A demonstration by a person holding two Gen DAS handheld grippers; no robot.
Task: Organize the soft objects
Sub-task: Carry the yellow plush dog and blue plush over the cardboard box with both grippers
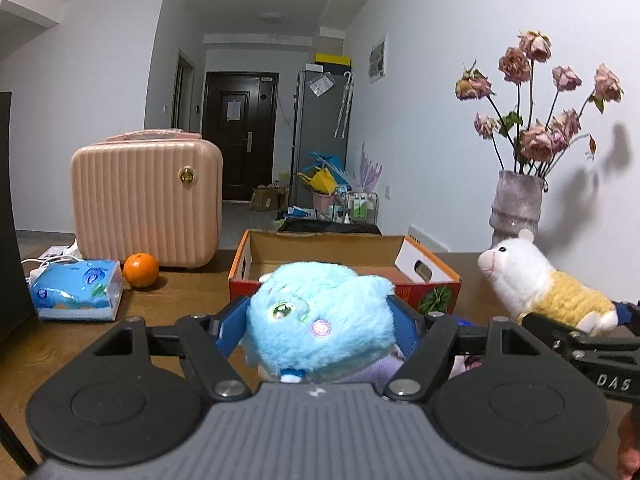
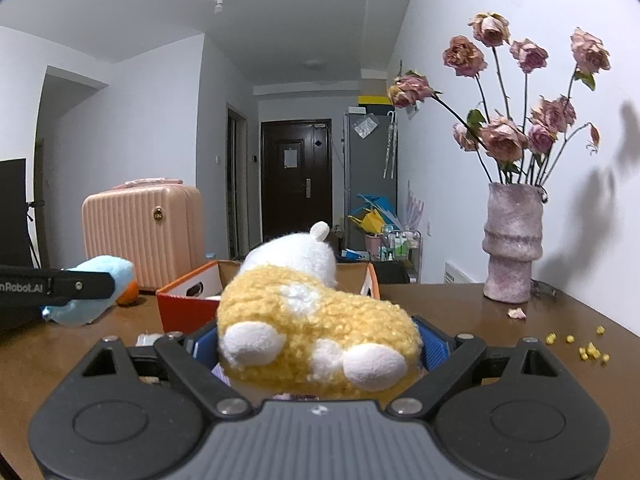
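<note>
At the lower centre of the left wrist view, a blue plush toy (image 1: 320,320) is clamped between the blue pads of the left gripper (image 1: 320,326), clear of the brown table (image 1: 180,292). At the lower centre of the right wrist view, a yellow-and-white plush toy (image 2: 316,332) is gripped by the right gripper (image 2: 316,344), its jaws spread wide around the body. An open cardboard box (image 1: 344,256) is seen just beyond both toys at mid-frame. The carrying step is judged to be in hand, with 2 toys held at once. Next, each toy would need to be brought over the box opening and the jaws opened.
</note>
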